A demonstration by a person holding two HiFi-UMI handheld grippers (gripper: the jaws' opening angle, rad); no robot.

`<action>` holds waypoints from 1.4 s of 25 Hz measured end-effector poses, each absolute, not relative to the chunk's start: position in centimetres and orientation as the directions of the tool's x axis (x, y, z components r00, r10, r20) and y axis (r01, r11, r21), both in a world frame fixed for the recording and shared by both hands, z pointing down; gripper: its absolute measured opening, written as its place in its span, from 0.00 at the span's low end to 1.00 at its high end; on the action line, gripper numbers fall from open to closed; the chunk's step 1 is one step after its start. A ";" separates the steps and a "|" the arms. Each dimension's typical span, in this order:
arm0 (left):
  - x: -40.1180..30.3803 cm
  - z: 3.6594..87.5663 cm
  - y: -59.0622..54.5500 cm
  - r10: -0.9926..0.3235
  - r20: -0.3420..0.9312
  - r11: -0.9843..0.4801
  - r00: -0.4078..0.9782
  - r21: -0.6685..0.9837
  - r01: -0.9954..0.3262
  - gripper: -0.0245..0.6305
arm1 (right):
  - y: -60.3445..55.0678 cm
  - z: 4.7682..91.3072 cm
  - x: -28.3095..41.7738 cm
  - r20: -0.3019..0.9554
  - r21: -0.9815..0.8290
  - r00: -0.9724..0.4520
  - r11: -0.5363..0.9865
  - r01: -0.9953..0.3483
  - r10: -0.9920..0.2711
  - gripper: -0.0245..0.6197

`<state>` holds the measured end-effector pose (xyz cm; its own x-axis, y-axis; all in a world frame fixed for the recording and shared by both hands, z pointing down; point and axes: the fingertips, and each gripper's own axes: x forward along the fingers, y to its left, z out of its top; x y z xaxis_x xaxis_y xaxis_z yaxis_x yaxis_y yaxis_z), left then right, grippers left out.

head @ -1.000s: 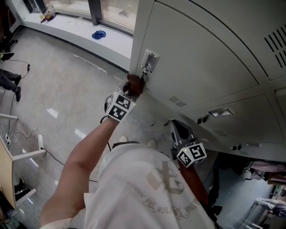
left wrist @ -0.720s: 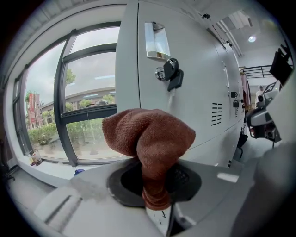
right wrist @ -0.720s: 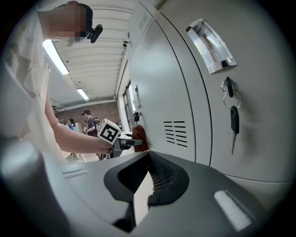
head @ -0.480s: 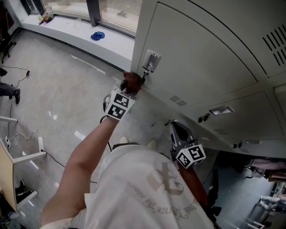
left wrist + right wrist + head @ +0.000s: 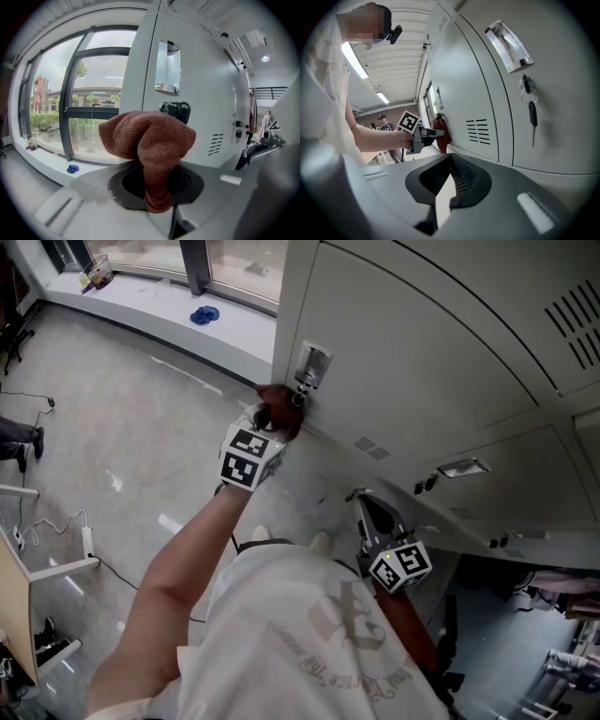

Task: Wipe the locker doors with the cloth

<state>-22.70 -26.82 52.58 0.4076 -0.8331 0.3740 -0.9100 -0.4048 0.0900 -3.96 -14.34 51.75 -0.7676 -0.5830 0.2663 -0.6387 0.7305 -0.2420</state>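
The left gripper [image 5: 266,430] has its fingers clamped on the bunched brown cloth [image 5: 278,409], which presses against the grey locker door [image 5: 422,362] at its window-side edge, touching the lock [image 5: 300,397] below the recessed handle [image 5: 313,364]. To the right and lower, the right gripper [image 5: 364,505] points along the lockers, fingers drawn together with nothing between them.
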 end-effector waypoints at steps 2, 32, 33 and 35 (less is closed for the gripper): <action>-21.7 52.6 -26.7 -0.822 0.368 -0.408 0.435 0.153 -0.900 0.16 | -14.3 51.9 -3.5 0.268 -0.246 -0.764 0.726 -0.643 -0.586 0.05; -4.2 52.1 -23.3 -0.655 0.250 -0.540 0.713 0.504 -0.674 0.16 | -14.5 50.7 1.1 0.247 -0.247 -0.739 0.697 -0.673 -0.626 0.05; -3.8 52.1 -23.2 -0.650 0.248 -0.546 0.719 0.507 -0.668 0.16 | -14.5 50.6 1.3 0.247 -0.246 -0.737 0.695 -0.675 -0.629 0.05; -3.0 52.0 -23.1 -0.641 0.245 -0.554 0.728 0.509 -0.659 0.16 | -14.4 50.6 1.8 0.247 -0.245 -0.732 0.690 -0.681 -0.634 0.05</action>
<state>-3.03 -23.11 51.98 0.7277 -0.6408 0.2446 -0.6589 -0.5541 0.5088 1.82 -14.44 50.64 -0.7325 -0.6343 0.2473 -0.6806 0.6903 -0.2454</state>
